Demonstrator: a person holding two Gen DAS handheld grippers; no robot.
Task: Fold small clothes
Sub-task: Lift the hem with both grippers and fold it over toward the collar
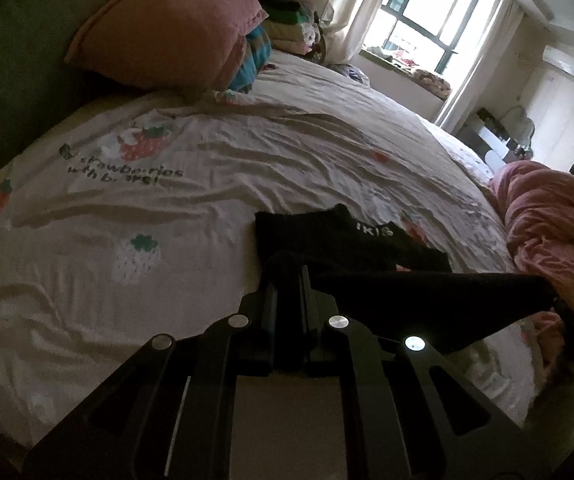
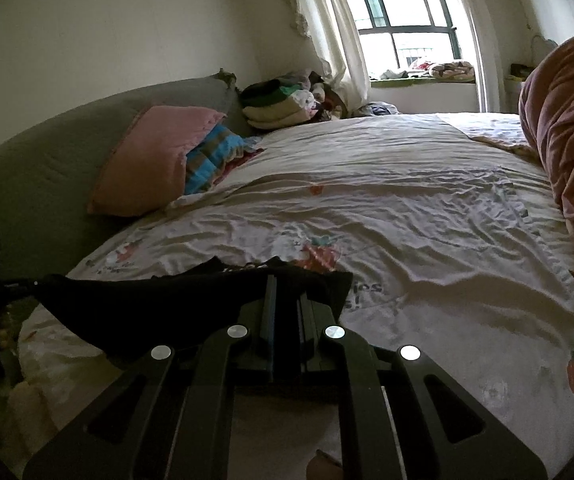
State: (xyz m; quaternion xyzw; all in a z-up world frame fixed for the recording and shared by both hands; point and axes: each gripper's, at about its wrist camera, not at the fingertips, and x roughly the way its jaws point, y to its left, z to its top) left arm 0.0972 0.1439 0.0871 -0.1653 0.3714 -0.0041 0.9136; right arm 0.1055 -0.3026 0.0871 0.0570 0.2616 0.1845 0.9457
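- While stretched between both grippers, the small black fabric garment is held taut, its far part lying on the strawberry-print white bed sheet.
- The left gripper fingers are clenched on one corner.
- The right gripper fingers are clenched on the other, near the bed's edge.

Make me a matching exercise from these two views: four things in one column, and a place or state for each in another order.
Things:
1. black garment
2. pink pillow
3. stack of folded clothes
4. pink blanket

Places or states:
A. leaning against the green headboard
B. bunched up at the bed's edge
C. stretched between the left tongs and right tongs
D. piled in the corner by the curtain

Pairs: 1-C, 2-A, 3-D, 4-B
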